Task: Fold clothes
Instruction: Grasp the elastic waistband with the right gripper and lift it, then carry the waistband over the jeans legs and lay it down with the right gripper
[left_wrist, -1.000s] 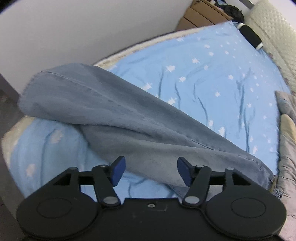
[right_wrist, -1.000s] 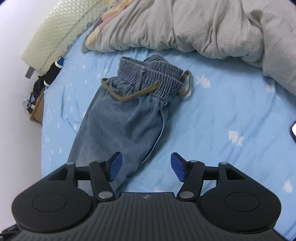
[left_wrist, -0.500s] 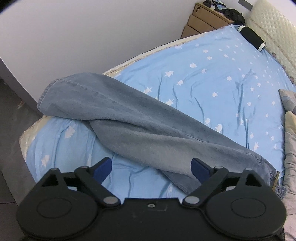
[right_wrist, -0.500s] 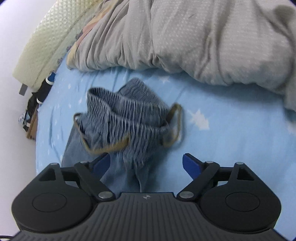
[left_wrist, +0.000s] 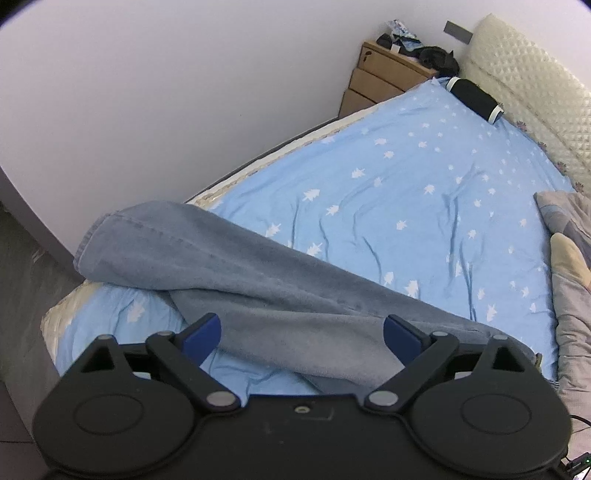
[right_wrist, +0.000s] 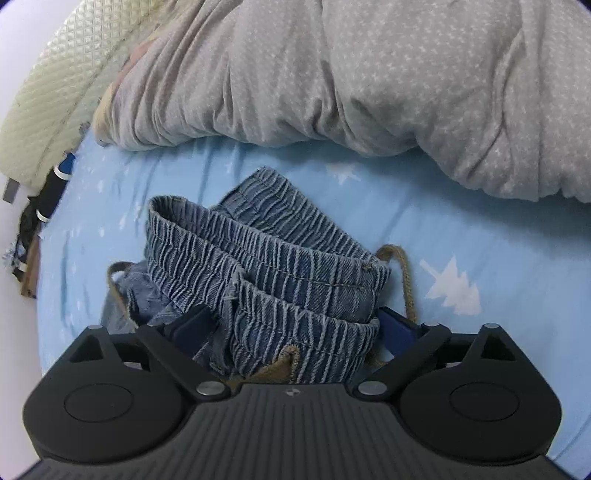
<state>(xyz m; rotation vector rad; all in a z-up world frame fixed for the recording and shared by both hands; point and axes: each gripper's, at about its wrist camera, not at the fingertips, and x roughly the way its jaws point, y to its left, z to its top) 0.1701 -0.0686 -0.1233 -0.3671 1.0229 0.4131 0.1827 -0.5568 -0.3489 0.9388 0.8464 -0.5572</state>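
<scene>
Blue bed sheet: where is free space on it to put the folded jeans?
Free: the wide middle of the sheet, between the jeans, the wall side, the black roll and the grey duvet. In the right wrist view, also a strip right of the waistband, below the duvet. Crowded: the foot corner under the trouser legs.

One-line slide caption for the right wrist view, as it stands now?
Right gripper, jaws wide, straddles the jeans' bunched elastic waistband on the blue sheet, grey duvet behind.
</scene>
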